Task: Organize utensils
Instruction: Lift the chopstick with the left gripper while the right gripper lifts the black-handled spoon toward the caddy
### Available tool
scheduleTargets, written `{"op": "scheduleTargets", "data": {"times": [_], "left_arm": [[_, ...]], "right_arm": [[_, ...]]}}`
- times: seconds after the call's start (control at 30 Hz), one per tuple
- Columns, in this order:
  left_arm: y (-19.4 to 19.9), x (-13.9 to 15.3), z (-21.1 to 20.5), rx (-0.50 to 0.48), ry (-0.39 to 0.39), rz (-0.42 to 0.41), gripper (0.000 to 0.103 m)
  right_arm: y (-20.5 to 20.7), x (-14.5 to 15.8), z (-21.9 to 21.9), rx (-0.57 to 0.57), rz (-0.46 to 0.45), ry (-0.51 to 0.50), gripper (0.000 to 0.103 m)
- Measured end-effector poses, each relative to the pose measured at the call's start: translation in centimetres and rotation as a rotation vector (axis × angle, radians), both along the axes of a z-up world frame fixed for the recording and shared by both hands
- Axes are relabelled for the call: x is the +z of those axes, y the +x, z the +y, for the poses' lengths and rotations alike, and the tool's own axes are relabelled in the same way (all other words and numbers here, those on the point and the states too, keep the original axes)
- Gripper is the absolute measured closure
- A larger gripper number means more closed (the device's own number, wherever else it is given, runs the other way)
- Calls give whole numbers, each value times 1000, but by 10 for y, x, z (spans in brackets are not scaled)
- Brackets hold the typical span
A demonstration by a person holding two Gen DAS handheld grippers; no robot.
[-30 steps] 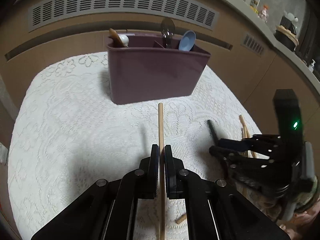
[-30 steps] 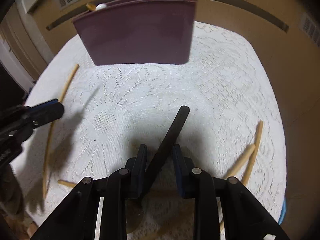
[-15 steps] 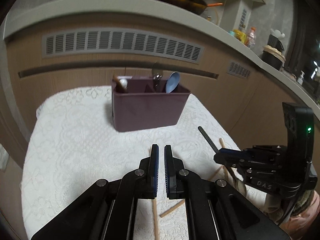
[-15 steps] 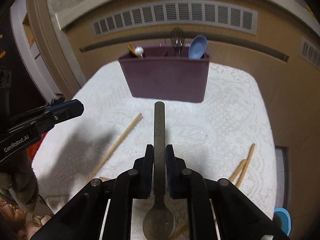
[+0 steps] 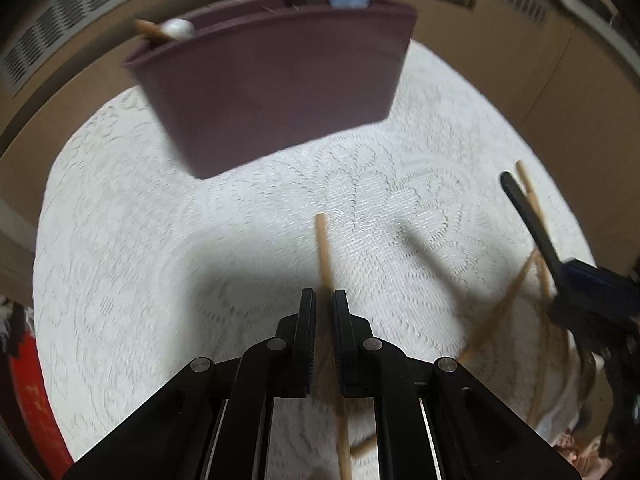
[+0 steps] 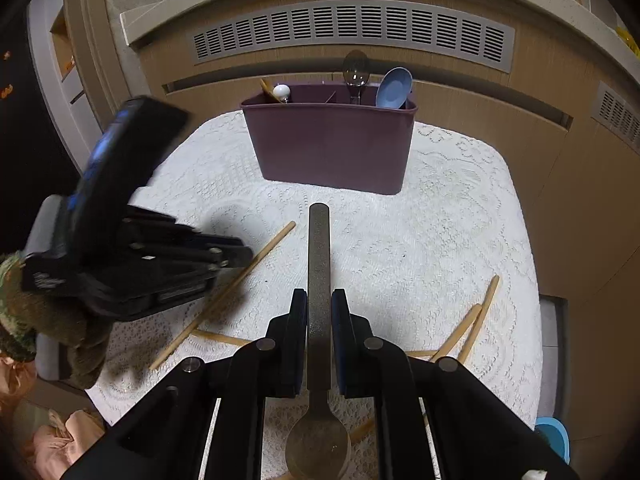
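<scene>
The right gripper holds a metal spoon between its fingers, handle pointing straight at the purple caddy ahead on the tabletop. The left gripper, fingers narrow, straddles a loose chopstick whose long axis also points toward the caddy.

Utensil holder: at the far side of the worktop, before the cabinet front.
In holder: spoons at right, one chopstick at left.
Left tool: over a chopstick lying on the worktop.
Right tool: spoon between its fingers, handle toward the holder, bowl behind.
Loose chopsticks: on the worktop, right of the right tool.
</scene>
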State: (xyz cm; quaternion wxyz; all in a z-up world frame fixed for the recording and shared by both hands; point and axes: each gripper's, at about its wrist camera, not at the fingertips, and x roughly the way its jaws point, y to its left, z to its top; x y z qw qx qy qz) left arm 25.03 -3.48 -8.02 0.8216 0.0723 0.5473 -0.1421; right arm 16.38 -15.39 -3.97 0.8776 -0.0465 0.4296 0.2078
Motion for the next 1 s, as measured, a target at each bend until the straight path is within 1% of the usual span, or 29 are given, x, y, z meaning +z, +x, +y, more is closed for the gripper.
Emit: {"op": "scheduleTargets", "data": {"times": [0.03, 0.13, 0.27, 0.37, 0.43, 0.5, 0.57, 0.63, 0.67, 0.7, 0.73, 0.77, 0.83, 0.87, 0.93, 1.0], "left_arm": [[4, -3, -5, -13, 15, 14, 94], [9, -5, -21, -59, 74, 8, 93], [13, -6, -32, -89, 113, 27, 93], [20, -6, -29, -66, 78, 77, 93], [22, -5, -26, -44, 58, 89, 94], [19, -5, -26, -42, 74, 48, 95], [7, -6, -32, -61, 107, -20, 98], [-1, -8, -28, -65, 111, -78, 98], [-4, -8, -26, -58, 89, -88, 98], [-8, -7, -20, -34, 35, -89, 98], [-12, -6, -14, -15, -2, -90, 98], [-17, -4, -7, 16, -52, -104, 98], [-28, 6, 1, 55, -113, -156, 98], [-37, 14, 7, 76, -150, -195, 98], [-50, 29, 13, 94, -182, -254, 98], [-59, 47, 17, 101, -197, -323, 98]], "right_arm": [[0, -1, 0, -1, 1, 1, 91], [4, -3, -3, -20, 18, 9, 91], [7, -6, -9, -36, 32, 13, 91], [8, -7, -14, -46, 34, 23, 91], [9, -7, -16, -52, 34, 26, 91], [10, -8, -16, -56, 34, 27, 91], [12, -8, -17, -59, 32, 25, 91], [14, -8, -18, -65, 27, 20, 91], [15, -7, -18, -67, 24, 19, 91], [16, -7, -19, -68, 21, 20, 91], [17, -6, -20, -71, 15, 22, 91], [17, -5, -22, -75, 11, 24, 91], [17, -3, -28, -77, 7, 42, 91], [17, -1, -30, -76, 3, 54, 91], [16, 3, -35, -79, -2, 64, 91], [17, 8, -38, -79, -1, 86, 91]]}}
